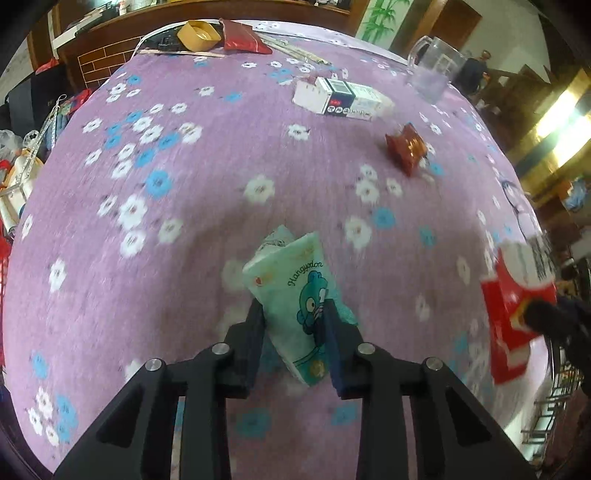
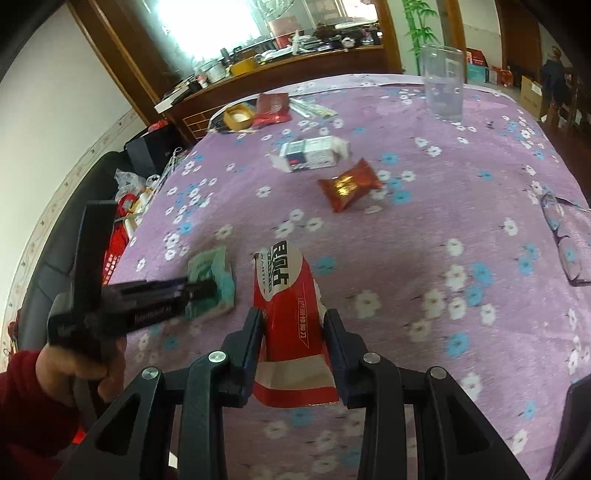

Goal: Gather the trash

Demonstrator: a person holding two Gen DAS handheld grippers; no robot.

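My left gripper [image 1: 293,308] is shut on a mint-green tissue pack [image 1: 295,291] with a cartoon figure, held over the purple flowered tablecloth [image 1: 207,155]. My right gripper [image 2: 293,317] is shut on a red and white packet [image 2: 291,314]. The right gripper's packet also shows at the right edge of the left wrist view [image 1: 513,306]. The left gripper with the green pack [image 2: 212,280] shows in the right wrist view. A brown-red snack wrapper [image 1: 406,146] [image 2: 349,186] and a white and blue carton [image 1: 341,98] [image 2: 314,153] lie further back.
A clear glass mug [image 1: 432,68] [image 2: 443,83] stands at the far right. A yellow tape roll [image 1: 197,35] and a red pouch [image 1: 243,37] lie at the far edge. Eyeglasses [image 2: 565,240] lie at the right. A wooden counter [image 2: 280,66] stands behind the table.
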